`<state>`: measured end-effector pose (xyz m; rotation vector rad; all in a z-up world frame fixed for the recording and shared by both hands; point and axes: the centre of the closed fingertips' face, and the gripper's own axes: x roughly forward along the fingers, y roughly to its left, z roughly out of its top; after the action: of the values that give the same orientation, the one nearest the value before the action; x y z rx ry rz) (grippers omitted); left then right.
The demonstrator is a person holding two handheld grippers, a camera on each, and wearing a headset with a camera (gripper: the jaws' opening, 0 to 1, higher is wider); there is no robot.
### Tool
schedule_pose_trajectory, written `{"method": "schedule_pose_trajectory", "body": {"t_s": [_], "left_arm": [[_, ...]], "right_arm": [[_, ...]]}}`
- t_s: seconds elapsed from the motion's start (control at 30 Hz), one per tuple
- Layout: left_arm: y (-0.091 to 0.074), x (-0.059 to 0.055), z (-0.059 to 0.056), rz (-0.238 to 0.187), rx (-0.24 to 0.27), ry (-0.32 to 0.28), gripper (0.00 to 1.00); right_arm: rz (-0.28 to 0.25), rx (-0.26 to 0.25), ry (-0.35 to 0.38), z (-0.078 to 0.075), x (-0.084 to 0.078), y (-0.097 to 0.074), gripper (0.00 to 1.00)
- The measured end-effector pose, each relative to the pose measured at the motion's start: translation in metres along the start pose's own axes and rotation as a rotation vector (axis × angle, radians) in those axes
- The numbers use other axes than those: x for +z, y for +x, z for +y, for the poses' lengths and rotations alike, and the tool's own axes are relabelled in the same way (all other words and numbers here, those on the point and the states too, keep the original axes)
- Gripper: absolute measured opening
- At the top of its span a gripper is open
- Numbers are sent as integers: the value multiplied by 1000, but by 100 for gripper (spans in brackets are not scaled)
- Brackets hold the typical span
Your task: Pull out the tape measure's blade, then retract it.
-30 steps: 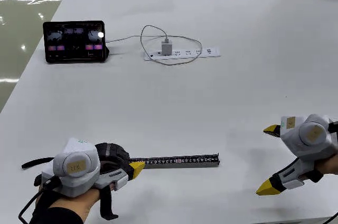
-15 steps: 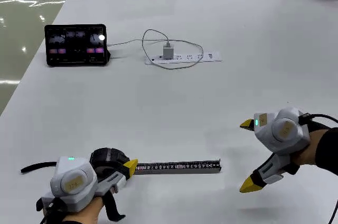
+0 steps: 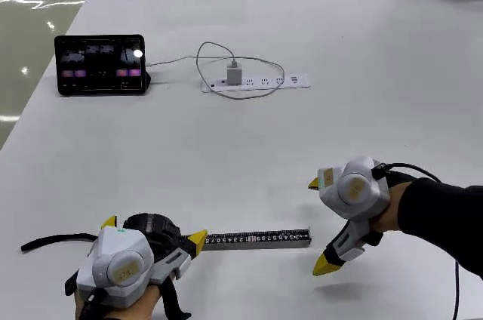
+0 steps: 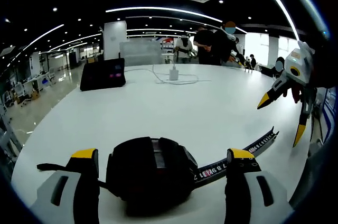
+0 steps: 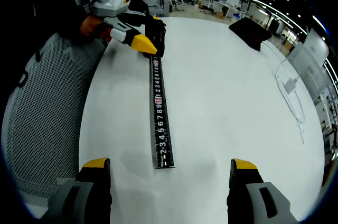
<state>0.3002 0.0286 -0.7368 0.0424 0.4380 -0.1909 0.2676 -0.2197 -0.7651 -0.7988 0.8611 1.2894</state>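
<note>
Your left tool [image 4: 162,154] stands open with a jaw on each side of the tape measure's black case [image 4: 150,174]. Gaps show on both sides, so I judge it to be straddling the case, not clamping it. The case's strap [image 3: 49,242] trails off to that tool's left. From the case, ahead and to the tool's right, the blade [image 4: 259,143] lies flat on the counter [image 3: 226,154], partly drawn out. Your right tool [image 5: 170,164] is spread wide too and has hold of nothing. The blade's end hook [image 5: 163,165] lies just ahead of it, about midway between its jaws, and the numbered blade runs straight away from it to the case and the left tool at the far end. Take the blade at that hook or just behind it, flat faces between the jaws. The strip looks thin and springy, stiff along its curve but likely to kink if twisted, and its painted faces will probably be slick. The case looks compact and light, so on this smooth counter it should slide unless you close the left tool firmly across its broad sides first. Expect the spring to pull back, and feed the blade home slowly so the hook does not slap the case. Far beyond the left tool, well apart from the work, stand a tablet [image 4: 103,74] and a power strip [image 3: 256,82].
</note>
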Motion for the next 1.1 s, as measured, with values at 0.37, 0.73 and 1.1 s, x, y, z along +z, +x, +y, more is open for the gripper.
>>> {"method": "schedule_pose_trajectory", "body": {"t_s": [0.37, 0.73, 1.1], "left_arm": [[-1, 6, 11, -23, 26, -22, 86], [-1, -3, 11, 29, 27, 1, 69], [-1, -6, 13, 43, 39, 2, 68]], "right_arm": [[5, 4, -22, -5, 0, 4, 64], [21, 29, -42, 2, -3, 7, 49], [58, 50, -39, 5, -6, 9, 22]]}}
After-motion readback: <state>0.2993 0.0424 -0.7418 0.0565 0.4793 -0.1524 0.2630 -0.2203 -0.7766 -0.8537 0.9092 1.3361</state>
